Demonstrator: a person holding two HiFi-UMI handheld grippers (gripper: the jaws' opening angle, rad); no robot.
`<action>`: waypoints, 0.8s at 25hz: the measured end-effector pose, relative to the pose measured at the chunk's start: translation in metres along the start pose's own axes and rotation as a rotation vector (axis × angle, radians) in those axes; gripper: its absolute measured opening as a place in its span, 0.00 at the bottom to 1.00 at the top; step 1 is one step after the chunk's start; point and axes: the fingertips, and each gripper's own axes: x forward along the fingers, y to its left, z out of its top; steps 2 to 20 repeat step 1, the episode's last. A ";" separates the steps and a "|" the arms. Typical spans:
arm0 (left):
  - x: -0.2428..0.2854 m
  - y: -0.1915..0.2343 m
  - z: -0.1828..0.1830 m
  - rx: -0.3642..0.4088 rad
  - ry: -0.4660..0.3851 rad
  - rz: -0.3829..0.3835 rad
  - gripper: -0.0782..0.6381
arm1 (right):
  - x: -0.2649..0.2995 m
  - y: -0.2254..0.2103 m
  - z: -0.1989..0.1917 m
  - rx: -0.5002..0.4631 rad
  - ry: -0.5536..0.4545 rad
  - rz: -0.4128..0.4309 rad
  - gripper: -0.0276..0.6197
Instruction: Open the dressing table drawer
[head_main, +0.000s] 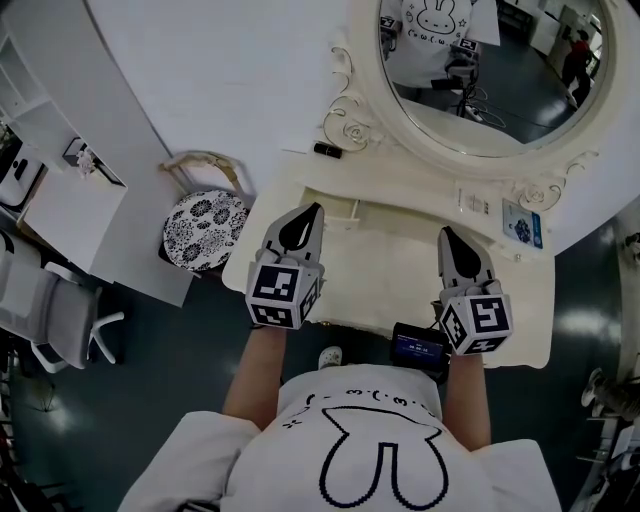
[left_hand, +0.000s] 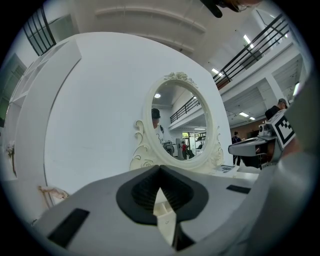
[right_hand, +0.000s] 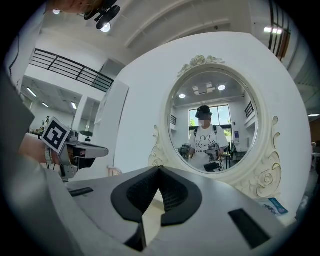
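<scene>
Jaws of the left gripper and right gripper are pressed together, seemingly empty (above the dressing table).

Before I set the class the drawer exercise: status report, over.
Left gripper shut, empty; right gripper shut, empty. Both held level over the dressing table. Its drawer front out of sight; open or shut unclear. No obstacle seen by the jaws.

Beyond the left tongs and right tongs rises a curved white wall. Left of the left tongs, a patterned round stool, white shelving and a grey office chair stand on a dark glossy floor. Strip lights and a black railing run overhead.
</scene>
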 end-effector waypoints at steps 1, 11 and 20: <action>0.000 -0.001 0.000 0.000 -0.001 -0.001 0.13 | 0.000 0.000 0.000 -0.002 0.001 0.000 0.06; 0.000 -0.001 0.000 0.000 -0.001 -0.001 0.13 | 0.000 0.000 0.000 -0.002 0.001 0.000 0.06; 0.000 -0.001 0.000 0.000 -0.001 -0.001 0.13 | 0.000 0.000 0.000 -0.002 0.001 0.000 0.06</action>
